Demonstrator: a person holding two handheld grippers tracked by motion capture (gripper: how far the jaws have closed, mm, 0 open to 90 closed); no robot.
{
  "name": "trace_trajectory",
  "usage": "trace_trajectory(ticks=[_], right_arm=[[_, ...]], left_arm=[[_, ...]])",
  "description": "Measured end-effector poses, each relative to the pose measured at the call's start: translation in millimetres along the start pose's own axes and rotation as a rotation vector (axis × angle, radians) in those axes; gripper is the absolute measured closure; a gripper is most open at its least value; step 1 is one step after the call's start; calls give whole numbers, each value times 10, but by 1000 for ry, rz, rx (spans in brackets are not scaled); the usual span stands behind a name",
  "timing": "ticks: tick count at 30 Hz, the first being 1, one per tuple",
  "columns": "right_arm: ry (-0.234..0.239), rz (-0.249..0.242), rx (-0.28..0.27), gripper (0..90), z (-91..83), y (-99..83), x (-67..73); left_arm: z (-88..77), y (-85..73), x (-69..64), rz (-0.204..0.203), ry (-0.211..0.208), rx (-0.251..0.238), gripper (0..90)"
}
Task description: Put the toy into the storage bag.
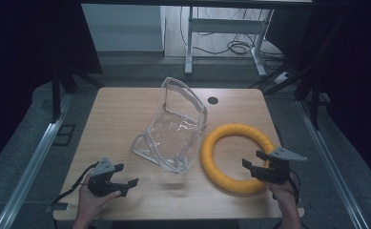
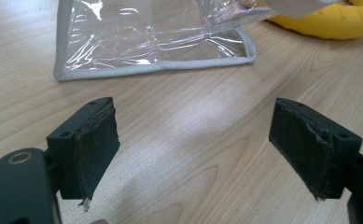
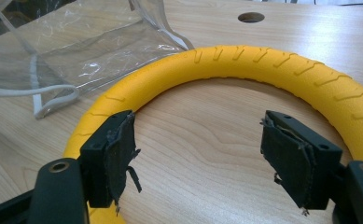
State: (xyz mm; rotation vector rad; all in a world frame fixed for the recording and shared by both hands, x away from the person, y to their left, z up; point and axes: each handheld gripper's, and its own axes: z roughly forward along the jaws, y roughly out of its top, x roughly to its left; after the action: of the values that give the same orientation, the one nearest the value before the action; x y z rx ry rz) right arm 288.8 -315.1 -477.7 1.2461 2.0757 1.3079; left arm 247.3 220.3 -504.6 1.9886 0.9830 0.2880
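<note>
A clear plastic bag (image 1: 173,131) with grey edging lies open at the table's middle, one end standing up; its flat bottom edge (image 2: 156,65) is ahead of my left gripper. A yellow foam ring (image 1: 235,155) lies flat just right of the bag. My left gripper (image 1: 126,175) is open above bare wood (image 2: 193,135) near the front left, apart from the bag. My right gripper (image 1: 254,160) is open over the near right part of the ring (image 3: 244,65); its jaws straddle the ring's hole with only wood between the pads (image 3: 118,154).
The wooden table (image 1: 121,109) has a round cable hole (image 1: 213,100) near its far edge. Metal rails (image 1: 35,157) run along both sides. A white desk frame (image 1: 223,28) and cables stand beyond the table.
</note>
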Motion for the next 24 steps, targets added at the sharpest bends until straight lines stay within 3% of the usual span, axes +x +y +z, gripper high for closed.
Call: trace_trajectory(ticks=[12, 15, 20, 22, 23, 24], right_arm=[[32, -18, 28, 270, 14, 76, 62], [46, -51, 57, 270, 13, 160, 136], [79, -88, 127, 274, 48, 318, 220], [112, -136, 194, 273, 123, 400, 294], [112, -136, 194, 273, 123, 400, 294], [129, -173, 256, 272, 188, 447, 360]], left_arm=[[18, 0, -1, -5, -5, 8, 157], [16, 1, 1, -2, -6, 9, 157], [-7, 8, 3, -9, -14, -5, 158], [-6, 10, 3, -9, -15, -5, 158], [-2, 9, 2, -9, -17, -5, 158], [2, 8, 0, -9, -18, -3, 158]])
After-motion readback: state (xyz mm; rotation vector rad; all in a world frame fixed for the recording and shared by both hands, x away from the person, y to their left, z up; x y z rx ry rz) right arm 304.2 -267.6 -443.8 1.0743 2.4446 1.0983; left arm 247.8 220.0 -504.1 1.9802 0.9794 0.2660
